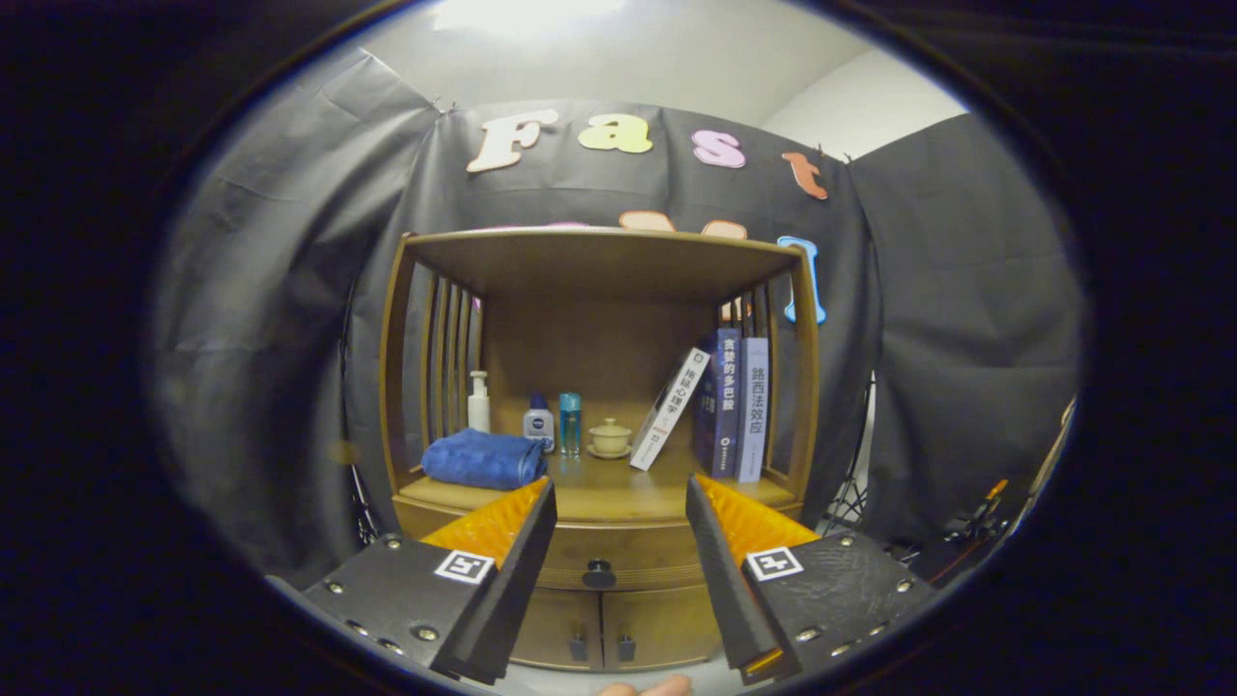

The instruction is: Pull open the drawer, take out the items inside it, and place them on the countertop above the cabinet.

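The gripper (618,503) gapes wide, empty, before the closed drawer (599,553); the shelf (618,495) holds a towel (483,459), bottles and books (730,406).

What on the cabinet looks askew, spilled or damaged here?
Only the white book: it leans tilted against the upright dark book on the countertop. Nothing looks spilled or broken. The drawer is closed, its knob between the fingers of the open tool.
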Demonstrator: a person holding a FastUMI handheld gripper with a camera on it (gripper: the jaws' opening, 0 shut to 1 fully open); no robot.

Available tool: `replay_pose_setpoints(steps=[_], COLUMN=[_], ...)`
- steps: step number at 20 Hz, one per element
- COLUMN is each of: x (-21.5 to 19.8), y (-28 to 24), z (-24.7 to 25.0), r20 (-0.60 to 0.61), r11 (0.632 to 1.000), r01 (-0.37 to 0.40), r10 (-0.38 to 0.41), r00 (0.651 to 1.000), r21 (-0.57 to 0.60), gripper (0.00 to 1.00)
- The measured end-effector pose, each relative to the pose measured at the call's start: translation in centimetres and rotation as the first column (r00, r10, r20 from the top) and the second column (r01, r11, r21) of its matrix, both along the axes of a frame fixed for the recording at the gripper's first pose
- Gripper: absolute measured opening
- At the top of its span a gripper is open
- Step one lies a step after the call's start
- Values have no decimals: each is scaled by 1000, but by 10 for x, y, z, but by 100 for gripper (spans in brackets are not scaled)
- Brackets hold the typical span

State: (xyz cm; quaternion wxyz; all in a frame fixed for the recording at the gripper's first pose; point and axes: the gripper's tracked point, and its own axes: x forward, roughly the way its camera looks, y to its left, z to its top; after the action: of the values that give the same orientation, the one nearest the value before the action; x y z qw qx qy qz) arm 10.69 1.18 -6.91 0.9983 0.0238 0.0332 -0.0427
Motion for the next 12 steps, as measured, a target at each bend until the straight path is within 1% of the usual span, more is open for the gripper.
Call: replay_pose_setpoints(steps=[4, 7, 9, 12], x=[24, 41, 50, 63], y=[14, 33, 35, 40], z=[-18, -33, -49, -69], r20=[4, 2, -20, -49], r11=[1000, 997, 995, 995], r01=[-4, -53, -57, -67], r10=[4, 53, 59, 71], r00=[1000, 999, 998, 996], r21=[4, 53, 76, 79], gripper=[80, 80, 80, 80])
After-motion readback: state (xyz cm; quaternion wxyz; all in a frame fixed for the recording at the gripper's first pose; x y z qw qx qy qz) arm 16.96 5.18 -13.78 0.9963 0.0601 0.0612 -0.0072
